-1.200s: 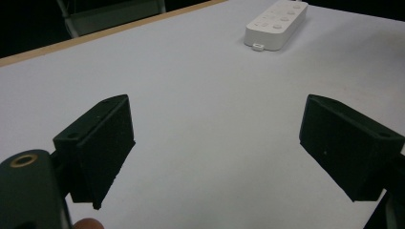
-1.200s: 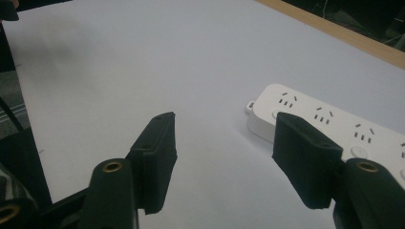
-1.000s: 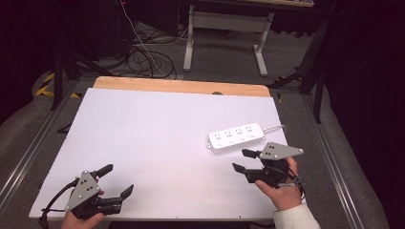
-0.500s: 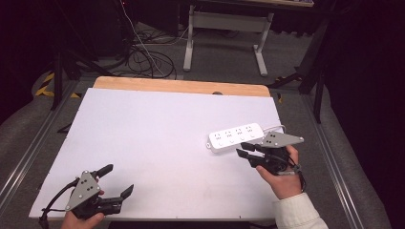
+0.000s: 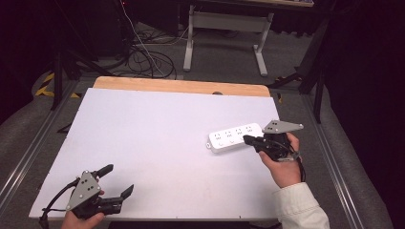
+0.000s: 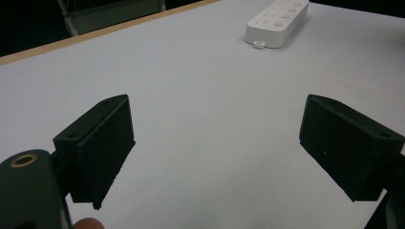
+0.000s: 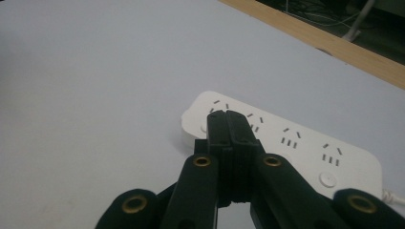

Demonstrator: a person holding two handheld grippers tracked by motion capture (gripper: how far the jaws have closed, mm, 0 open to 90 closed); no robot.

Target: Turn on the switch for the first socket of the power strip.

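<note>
Having moved in from the near edge, the right gripper (image 5: 248, 140) hovers closed, empty, over the power strip (image 5: 235, 137) on the white surface (image 5: 143, 138); the left gripper (image 5: 118, 180) stays open, near-left.

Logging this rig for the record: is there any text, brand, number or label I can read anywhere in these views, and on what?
None can be read. The white power strip shows only socket slots and a round button, no print. The two grippers and the white table carry no visible lettering.
</note>
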